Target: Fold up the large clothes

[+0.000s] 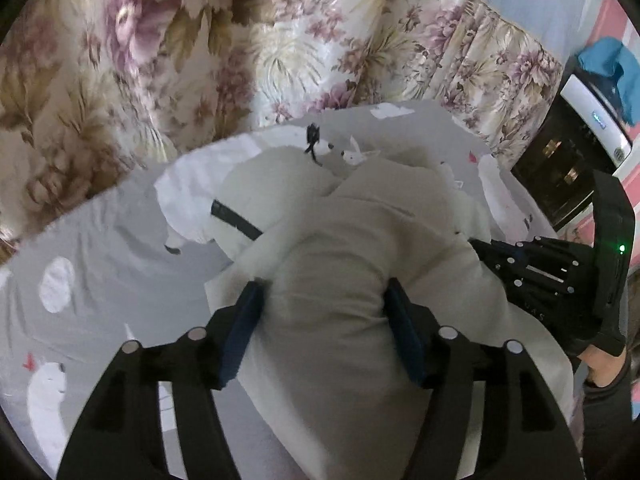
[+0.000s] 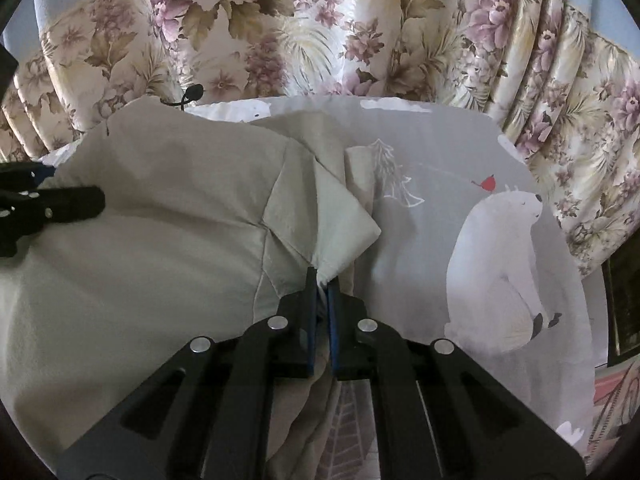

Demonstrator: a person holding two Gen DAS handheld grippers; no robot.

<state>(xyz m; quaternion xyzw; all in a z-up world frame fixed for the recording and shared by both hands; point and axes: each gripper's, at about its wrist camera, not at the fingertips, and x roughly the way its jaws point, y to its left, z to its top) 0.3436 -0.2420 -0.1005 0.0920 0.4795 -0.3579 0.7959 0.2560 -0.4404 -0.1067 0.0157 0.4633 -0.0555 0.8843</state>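
Bed, covered by grey sheet (image 2: 432,152) printed with white polar bears, a fir tree and a small red bird. Behind: pleated floral curtain (image 2: 320,20) in pink and beige; pale blue wall above. At right in left wrist view: dark oven (image 1: 560,160) with blue cloth (image 1: 616,68) on top. On sheet, centre: cream garment (image 1: 340,280), bunched, black strap across one part. Left gripper (image 1: 324,324): fingers spread wide astride a raised fold, not pinching. Right gripper (image 2: 322,288): fingers closed tight on garment's corner.
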